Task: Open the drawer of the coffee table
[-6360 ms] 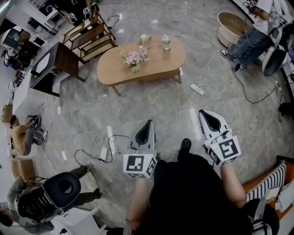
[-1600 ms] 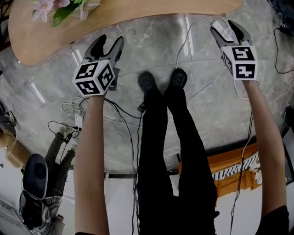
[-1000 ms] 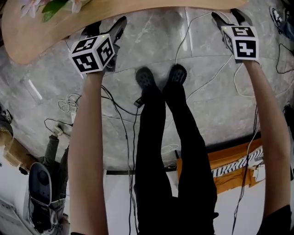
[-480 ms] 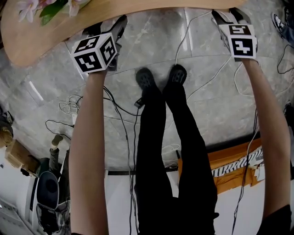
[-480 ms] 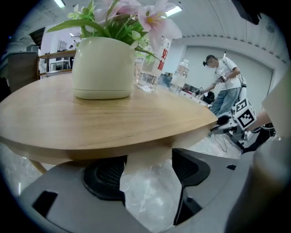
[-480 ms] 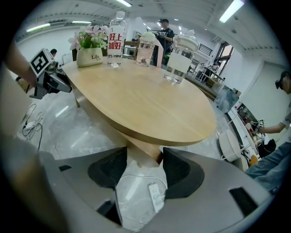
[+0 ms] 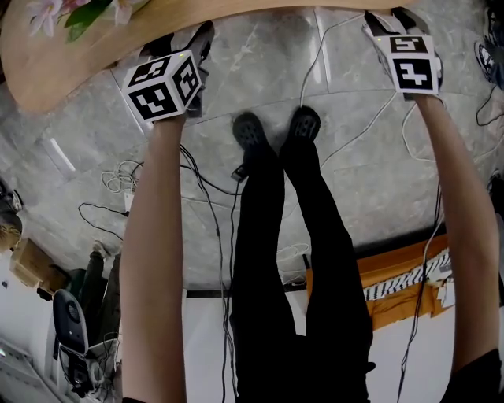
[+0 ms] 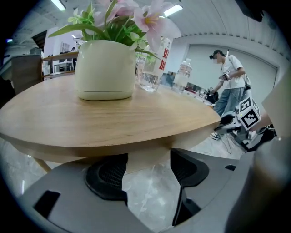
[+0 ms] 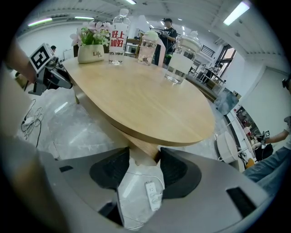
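One cream flower pot (image 9: 91, 53) on the coffee table (image 9: 150, 100) reads "Life".

Person: formerly well back from the bench (image 7: 47, 75) with its whole top in sight; now close against its near edge.

Left claw (image 7: 187, 41): carried forward from over the floor (image 7: 260, 71); tips now tucked at the bench rim. Jaws have just been closing a little and stand apart, with pale wood under the top between them.

Right claw (image 7: 386, 14): likewise advanced to the rim. Jaws have just been closing slightly, with the wooden underside between them.
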